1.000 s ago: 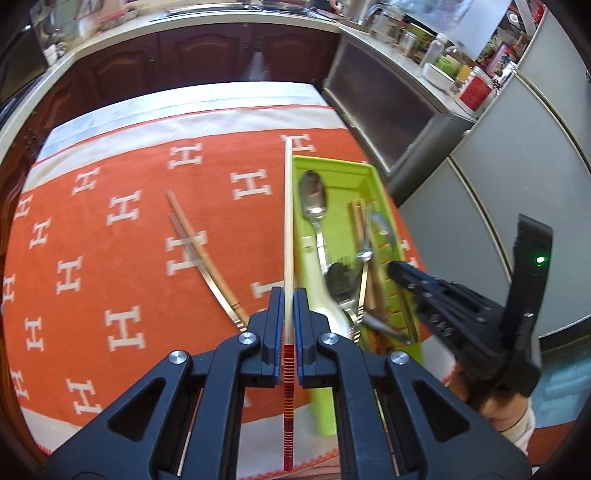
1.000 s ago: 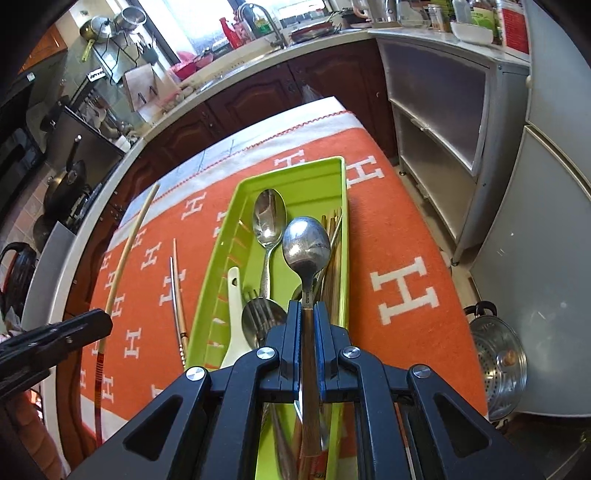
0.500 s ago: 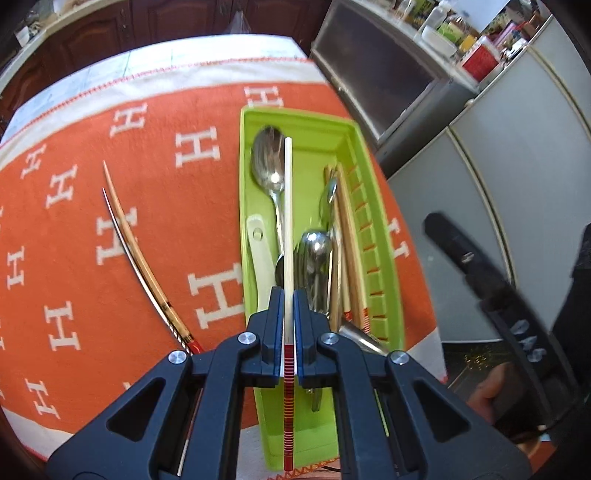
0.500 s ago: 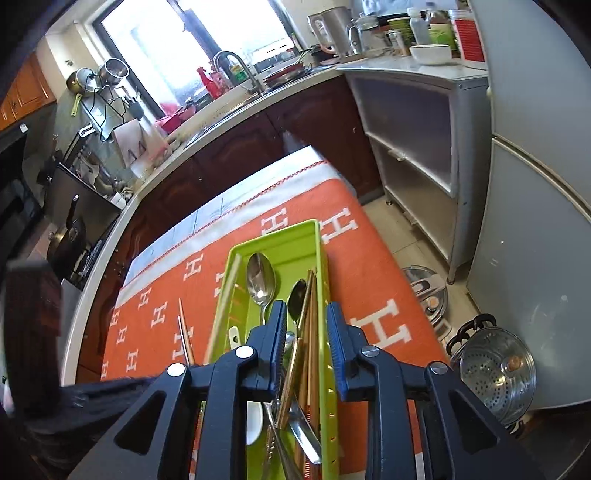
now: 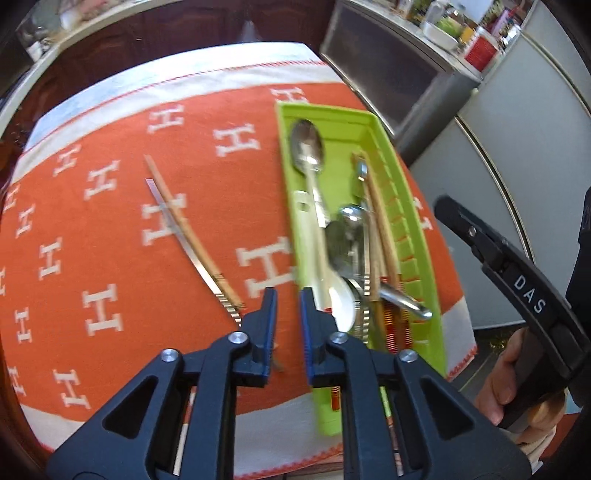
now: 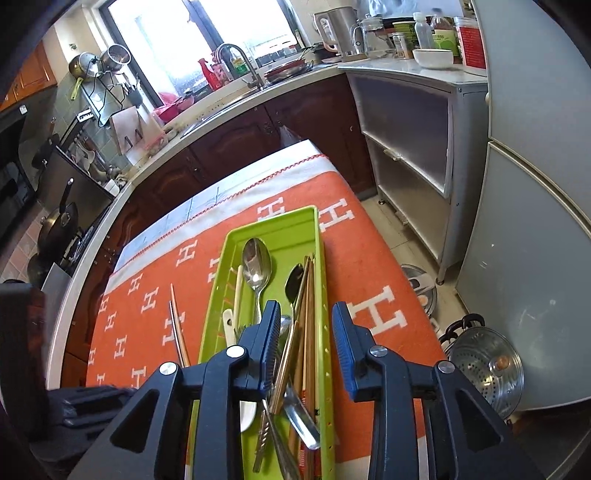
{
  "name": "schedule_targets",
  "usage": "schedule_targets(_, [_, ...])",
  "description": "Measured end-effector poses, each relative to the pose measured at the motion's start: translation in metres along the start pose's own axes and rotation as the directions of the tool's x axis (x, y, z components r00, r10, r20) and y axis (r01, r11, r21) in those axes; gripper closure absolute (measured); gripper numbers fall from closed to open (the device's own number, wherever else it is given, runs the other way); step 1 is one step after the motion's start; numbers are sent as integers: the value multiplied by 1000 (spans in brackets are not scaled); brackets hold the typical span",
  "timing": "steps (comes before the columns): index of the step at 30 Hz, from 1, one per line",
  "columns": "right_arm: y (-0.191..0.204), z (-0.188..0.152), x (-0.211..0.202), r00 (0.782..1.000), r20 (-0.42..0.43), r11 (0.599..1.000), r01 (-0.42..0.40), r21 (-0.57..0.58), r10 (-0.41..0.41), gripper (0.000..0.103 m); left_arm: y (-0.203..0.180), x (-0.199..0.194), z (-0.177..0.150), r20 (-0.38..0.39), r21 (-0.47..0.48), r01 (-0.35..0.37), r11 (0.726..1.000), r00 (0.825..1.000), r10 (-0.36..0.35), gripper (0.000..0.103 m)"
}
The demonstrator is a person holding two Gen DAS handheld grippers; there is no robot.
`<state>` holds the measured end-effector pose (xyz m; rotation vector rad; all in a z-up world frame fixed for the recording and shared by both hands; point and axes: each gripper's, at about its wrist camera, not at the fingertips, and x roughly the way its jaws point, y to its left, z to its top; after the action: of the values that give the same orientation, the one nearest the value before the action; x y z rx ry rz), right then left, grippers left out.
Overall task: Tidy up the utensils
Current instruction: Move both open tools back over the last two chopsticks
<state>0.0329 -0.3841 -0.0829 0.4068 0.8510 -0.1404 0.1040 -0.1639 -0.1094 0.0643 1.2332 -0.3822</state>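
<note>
Open cloth [image 5: 110,258] left of tray [image 5: 421,236], crossed chopsticks [image 5: 184,229] lying mid-cloth, tray crowded with cutlery [image 6: 291,354], right claw [image 5: 480,240] beside tray.

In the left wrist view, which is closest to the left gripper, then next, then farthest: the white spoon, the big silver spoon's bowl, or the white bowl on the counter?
From the left gripper:
1. White spoon, just right, in the green tray.
2. Big silver spoon's bowl, at the tray's far end.
3. White bowl, on the counter beyond the table.

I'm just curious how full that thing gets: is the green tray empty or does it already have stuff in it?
Already holding things: the green tray has spoons, chopsticks and other utensils lying in it.
</note>
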Motion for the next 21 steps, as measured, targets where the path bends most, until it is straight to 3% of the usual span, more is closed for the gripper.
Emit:
schedule_targets(7, [24,-16,-3,999,-33,999,-21,-48,19,74,47,-25,-13,46,-101,-48,994,998,53,85])
schedule_targets(21, [104,-45,-11,993,-90,975,-87,-206,69,74,104,-54,-37,122,-164,-156,974,977,177,85])
